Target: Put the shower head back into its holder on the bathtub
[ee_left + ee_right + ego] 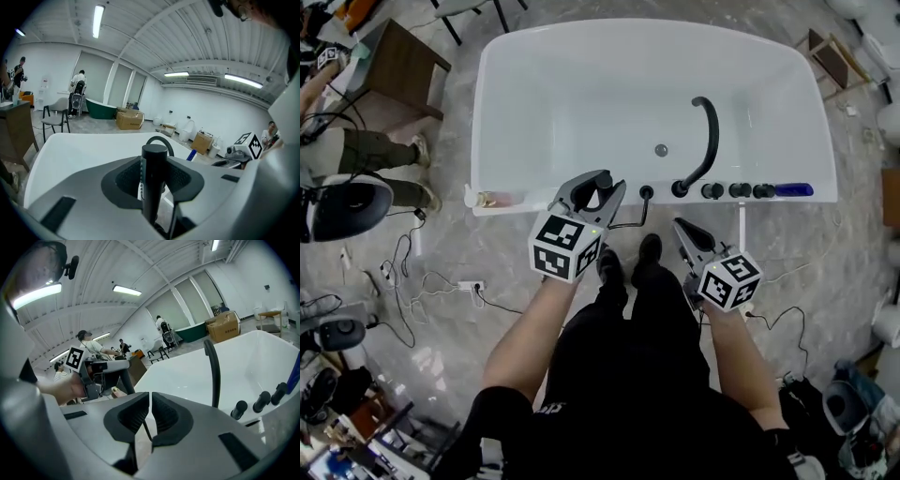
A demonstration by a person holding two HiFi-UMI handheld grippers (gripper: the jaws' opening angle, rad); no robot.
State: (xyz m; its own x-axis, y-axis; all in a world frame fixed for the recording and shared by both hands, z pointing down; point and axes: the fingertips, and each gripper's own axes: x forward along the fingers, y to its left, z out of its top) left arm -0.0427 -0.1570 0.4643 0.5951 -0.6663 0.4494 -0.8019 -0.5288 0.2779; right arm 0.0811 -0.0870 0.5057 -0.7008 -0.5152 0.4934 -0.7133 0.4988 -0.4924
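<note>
Head view: I am looking steeply down on a white bathtub (534, 56) that is filling the frame from 10 to 2 o'clock. On its near rim, just right of centre, the small black holder (646, 192) is standing with a thin black hose (630, 223) curving away from it. At 3 o'clock of the holder, a curved black spout (709, 141) and three black knobs (739, 190) are lining the rim. The left gripper (602, 185) is hovering at the rim, at 9 o'clock of the holder and just beside it. It is carrying the black shower head (605, 176). The right gripper (687, 228) is hanging at 4 o'clock of the holder, short of the rim.

Left gripper view: the fingers (126, 180) are grasping the shower head's dark cylindrical handle, which is standing upright between them. The white tub is spreading out behind it, and the spout is arching at 12 o'clock of the handle.

Right gripper view: these fingers (129, 416) are drawn together with only a thin slit showing, gripping nothing. The spout is rising at 1 o'clock and the knobs are sitting at 3 o'clock.
</note>
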